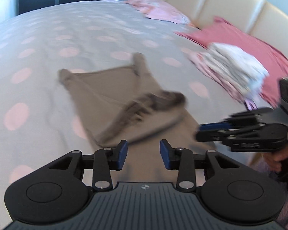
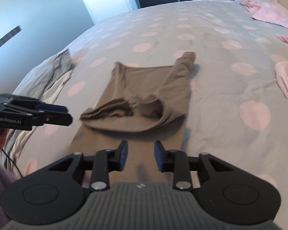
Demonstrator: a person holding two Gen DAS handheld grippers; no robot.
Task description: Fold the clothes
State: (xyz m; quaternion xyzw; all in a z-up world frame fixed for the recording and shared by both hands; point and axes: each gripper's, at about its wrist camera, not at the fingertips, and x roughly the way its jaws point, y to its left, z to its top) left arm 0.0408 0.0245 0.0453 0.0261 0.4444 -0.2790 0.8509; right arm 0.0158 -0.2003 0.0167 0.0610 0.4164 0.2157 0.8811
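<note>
Both grippers hover over the bed [image 2: 211, 38] now, nothing in either one. The left gripper [image 1: 143, 154] has its blue-padded fingers [image 1: 122, 154] apart, empty air between them, and the right gripper [image 2: 140, 156] shows the same, fingers [image 2: 159, 156] parted with no cloth caught. The taupe tank top [image 2: 147, 95] lies flat on the spotted duvet just ahead of both, its lower part folded up over the middle, straps pointing away. A folded stack of clothes [image 1: 234, 67] sits near the headboard [image 1: 230, 2], on a pink pillow [image 1: 245, 38].
</note>
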